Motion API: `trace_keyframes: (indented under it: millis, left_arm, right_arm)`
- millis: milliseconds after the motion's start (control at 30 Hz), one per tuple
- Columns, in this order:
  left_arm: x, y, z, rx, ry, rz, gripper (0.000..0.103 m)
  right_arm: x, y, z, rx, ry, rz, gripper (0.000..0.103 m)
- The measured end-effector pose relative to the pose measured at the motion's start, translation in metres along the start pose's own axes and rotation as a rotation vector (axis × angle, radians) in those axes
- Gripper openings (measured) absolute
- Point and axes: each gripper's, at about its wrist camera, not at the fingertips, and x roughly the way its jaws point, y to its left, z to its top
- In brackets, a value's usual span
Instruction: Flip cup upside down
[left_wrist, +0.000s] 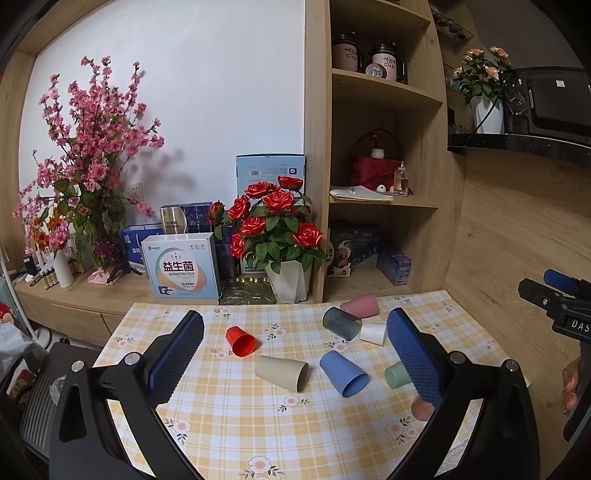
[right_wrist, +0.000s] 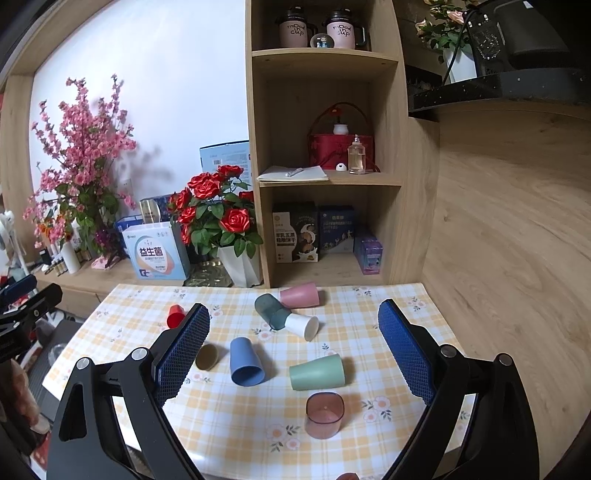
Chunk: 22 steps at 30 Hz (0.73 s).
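Several cups lie on their sides on the checked tablecloth (left_wrist: 229, 417): a red cup (left_wrist: 241, 340), a beige cup (left_wrist: 282, 372), a blue cup (left_wrist: 343, 373), a green cup (right_wrist: 317, 372), a dark teal cup (right_wrist: 272, 311), a white cup (right_wrist: 303, 325) and a pink cup (right_wrist: 300, 294). A translucent pink cup (right_wrist: 324, 414) stands upright near the front edge. My left gripper (left_wrist: 295, 350) is open and empty above the table's middle. My right gripper (right_wrist: 293, 349) is open and empty, above the blue and green cups.
A white pot of red roses (left_wrist: 288, 282) and boxes (left_wrist: 183, 266) stand on the low cabinet behind the table. A wooden shelf unit (right_wrist: 325, 177) rises at the back. A wood-panel wall (right_wrist: 509, 240) bounds the right side.
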Motion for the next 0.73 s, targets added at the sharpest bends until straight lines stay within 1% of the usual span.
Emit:
trace_keyframes:
  millis: [733]
  left_arm:
    - [-0.0009, 0.0060, -0.0009, -0.023, 0.007, 0.007, 0.097]
  right_arm:
    - [-0.0024, 0.0030, 0.0020, 0.004, 0.000, -0.001, 0.090]
